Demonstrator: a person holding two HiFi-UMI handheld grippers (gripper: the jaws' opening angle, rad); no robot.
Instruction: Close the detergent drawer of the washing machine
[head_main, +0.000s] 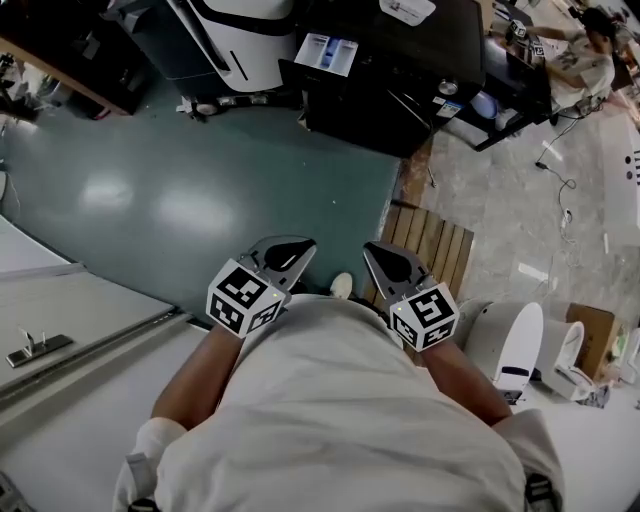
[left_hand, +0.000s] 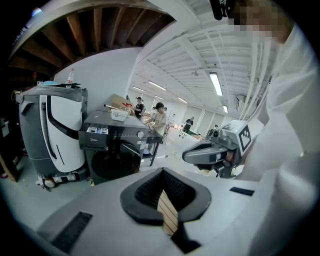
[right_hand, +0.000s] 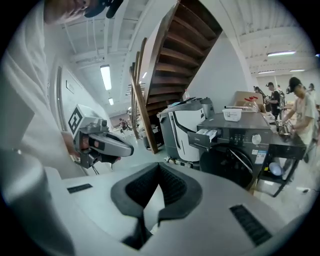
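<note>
The dark washing machine (head_main: 395, 75) stands far across the green floor, well away from both grippers. Its detergent drawer (head_main: 327, 52) is pulled out at the upper left of the front, showing white compartments. The right gripper view has the machine (right_hand: 240, 150) at the right with the drawer (right_hand: 209, 135) sticking out; in the left gripper view the machine (left_hand: 112, 147) is left of centre. My left gripper (head_main: 297, 248) and right gripper (head_main: 377, 250) are held side by side close to the person's body. Both are shut and hold nothing.
A white and grey appliance (head_main: 235, 35) stands just left of the washer. A wooden pallet (head_main: 435, 245) lies on the floor ahead to the right, with white fixtures (head_main: 510, 340) beside it. A person (head_main: 585, 60) works at a table far right. A white ledge (head_main: 60, 320) is at the left.
</note>
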